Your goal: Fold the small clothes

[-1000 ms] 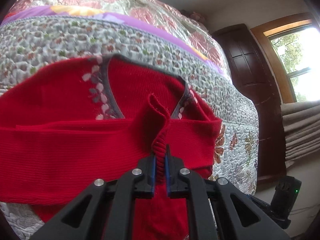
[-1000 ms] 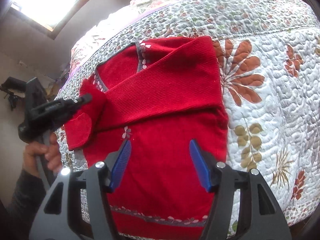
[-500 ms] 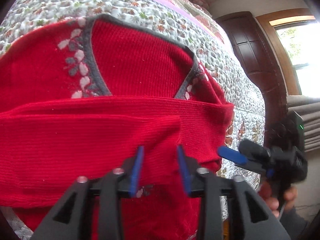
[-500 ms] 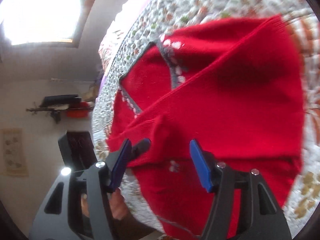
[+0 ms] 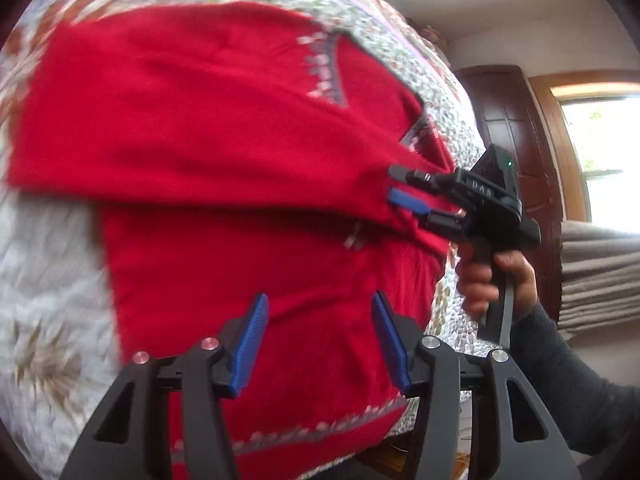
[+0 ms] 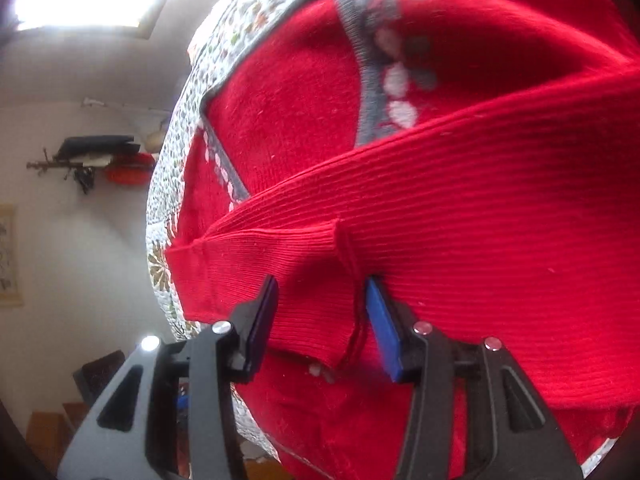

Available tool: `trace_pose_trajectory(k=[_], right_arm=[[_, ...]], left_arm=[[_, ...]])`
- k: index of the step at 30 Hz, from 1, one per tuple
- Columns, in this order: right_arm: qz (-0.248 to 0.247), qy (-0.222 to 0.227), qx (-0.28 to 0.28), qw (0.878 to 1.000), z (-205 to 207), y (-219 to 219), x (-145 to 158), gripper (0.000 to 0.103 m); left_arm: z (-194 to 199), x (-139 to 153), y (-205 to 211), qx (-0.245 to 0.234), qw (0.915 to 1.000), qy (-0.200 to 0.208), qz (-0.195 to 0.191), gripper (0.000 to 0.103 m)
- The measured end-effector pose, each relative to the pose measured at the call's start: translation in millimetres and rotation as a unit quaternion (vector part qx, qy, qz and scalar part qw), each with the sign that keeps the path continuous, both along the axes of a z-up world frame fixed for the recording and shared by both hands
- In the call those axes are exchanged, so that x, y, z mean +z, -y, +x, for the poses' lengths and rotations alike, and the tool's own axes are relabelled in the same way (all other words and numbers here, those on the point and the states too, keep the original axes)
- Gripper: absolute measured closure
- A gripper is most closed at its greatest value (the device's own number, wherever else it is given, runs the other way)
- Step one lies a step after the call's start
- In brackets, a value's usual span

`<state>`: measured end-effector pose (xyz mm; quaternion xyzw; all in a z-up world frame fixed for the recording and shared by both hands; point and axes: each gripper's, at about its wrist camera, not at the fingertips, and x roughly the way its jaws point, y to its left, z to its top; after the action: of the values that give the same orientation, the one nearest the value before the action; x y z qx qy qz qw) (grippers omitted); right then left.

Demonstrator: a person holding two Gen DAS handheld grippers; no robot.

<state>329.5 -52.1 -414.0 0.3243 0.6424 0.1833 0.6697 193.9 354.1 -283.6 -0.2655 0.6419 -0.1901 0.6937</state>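
- Red sweater (image 5: 224, 168) lies flat on the floral quilt (image 5: 48, 280), sleeves folded across the chest, grey V-neck trim (image 6: 362, 52) toward the far side, hem band nearest the left camera.
- Left gripper (image 5: 318, 344): released, blue pads wide apart, nothing between them — it hangs over the lower body of the sweater. Left view is motion-blurred.
- Right gripper (image 6: 322, 320): jaws spread, not clenched. The ribbed sleeve cuff (image 6: 312, 292) sits between the two pads; pads look just beside the fabric, no pinch visible.
- From the left view the right gripper (image 5: 404, 190) reaches in from the sweater's right edge, tips over the folded sleeve, gap between fingers visible.
- A hand (image 5: 496, 280) in a dark sleeve (image 5: 560, 380) grips its handle.
- Background: dark wooden door (image 5: 508, 120), window (image 5: 600, 132) and a wall shelf (image 6: 96, 152).
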Motion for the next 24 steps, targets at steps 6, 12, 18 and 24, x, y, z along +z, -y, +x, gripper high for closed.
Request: trace_pose_trajectory(k=[6,12,18,24], right_arm=[[-0.011,0.011,0.024,1.000,6,-13,3,0.097],[-0.017,0.050,0.012,0.999,9,0,43,0.099],[-0.045,0.100,-0.014,0.994,3,54,103,0.099],[-0.074,0.115,-0.063,0.989,-16,115,127,0.099]], left_arm=[[-22,2,-13,0.034,0.9994,-0.011,-0.003,0.050],[-31,-1,-27,0.046,0.9988,-0.019,-0.001,0.050],[-34,1,-28,0.046,0.9987,-0.019,0.001,0.050],[-35,6,-25,0.042,0.9990,-0.015,0.002,0.050]])
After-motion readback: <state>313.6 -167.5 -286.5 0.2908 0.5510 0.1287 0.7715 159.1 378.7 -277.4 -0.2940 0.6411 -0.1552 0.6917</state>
